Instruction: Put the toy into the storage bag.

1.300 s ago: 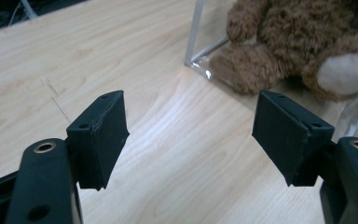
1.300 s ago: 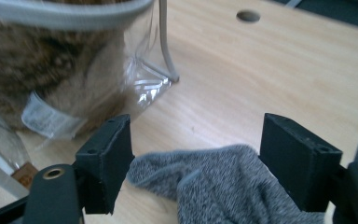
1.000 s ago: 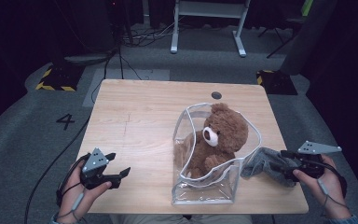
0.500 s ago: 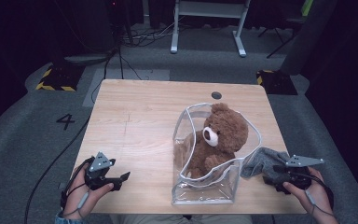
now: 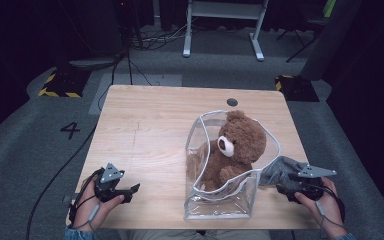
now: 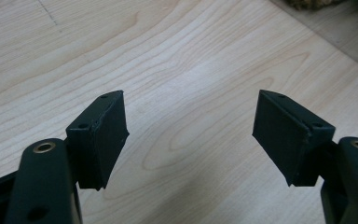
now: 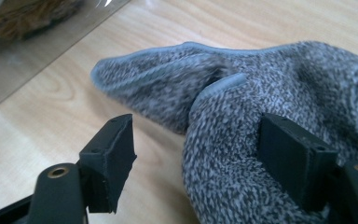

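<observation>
A brown teddy bear (image 5: 235,145) sits inside a clear plastic zip bag (image 5: 220,202) on the wooden table (image 5: 155,120). A grey knitted cloth (image 5: 277,169) lies on the table against the bag's right side. My right gripper (image 5: 283,184) is low at the cloth's near edge. In the right gripper view its jaws (image 7: 196,154) stand open with the cloth (image 7: 261,116) bunched between them, resting against the right pad while the left pad stands apart. My left gripper (image 5: 130,192) hovers open just over bare wood near the front left corner, with nothing between its jaws (image 6: 189,135).
A round cable hole (image 5: 232,102) marks the table's far edge. Grey carpet surrounds the table, with a painted number 4 (image 5: 70,130) at the left. A white metal frame (image 5: 222,25) stands beyond the table. Cables (image 5: 130,60) run across the floor.
Both hands have sunk toward the tabletop. The right gripper has come down level with the grey cloth. The bear and the bag have not moved.
</observation>
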Demonstrator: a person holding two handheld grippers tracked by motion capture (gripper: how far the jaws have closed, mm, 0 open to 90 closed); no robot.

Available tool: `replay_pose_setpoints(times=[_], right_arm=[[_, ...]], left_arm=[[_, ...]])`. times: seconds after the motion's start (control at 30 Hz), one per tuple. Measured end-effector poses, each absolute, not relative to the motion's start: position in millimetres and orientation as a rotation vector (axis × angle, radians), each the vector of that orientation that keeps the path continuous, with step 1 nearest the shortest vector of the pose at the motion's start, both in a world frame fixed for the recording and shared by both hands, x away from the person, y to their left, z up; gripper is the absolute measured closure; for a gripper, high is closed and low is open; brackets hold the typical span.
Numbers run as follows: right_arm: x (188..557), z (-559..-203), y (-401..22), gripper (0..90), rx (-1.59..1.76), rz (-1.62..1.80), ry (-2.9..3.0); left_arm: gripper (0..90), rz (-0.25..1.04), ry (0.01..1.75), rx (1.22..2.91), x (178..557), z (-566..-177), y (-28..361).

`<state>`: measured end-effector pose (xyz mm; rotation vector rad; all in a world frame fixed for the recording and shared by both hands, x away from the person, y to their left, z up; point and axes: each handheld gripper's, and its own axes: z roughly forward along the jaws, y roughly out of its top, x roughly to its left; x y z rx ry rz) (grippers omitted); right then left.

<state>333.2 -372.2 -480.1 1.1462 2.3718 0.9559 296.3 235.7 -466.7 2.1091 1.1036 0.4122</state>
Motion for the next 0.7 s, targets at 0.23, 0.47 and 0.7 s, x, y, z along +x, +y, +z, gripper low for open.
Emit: replay_pose_setpoints(times=[0.23, 0.47, 0.7], right_arm=[[344.4, -488.6, -362.9, 25.2, 1.108, 0.991, 2.301], [335.9, -484.9, -354.2, 25.1, 1.060, 1.006, 2.285], [322.1, -490.3, -335.6, 25.1, 0.992, 1.010, 2.328]], left_arm=[[26.2, 0.449, 1.121, 2.101, 301.4, -476.8, 232.2], [26.2, 0.452, 1.132, 2.103, 301.6, -484.0, 228.0], [26.1, 0.458, 1.150, 2.117, 299.4, -490.9, 221.2]])
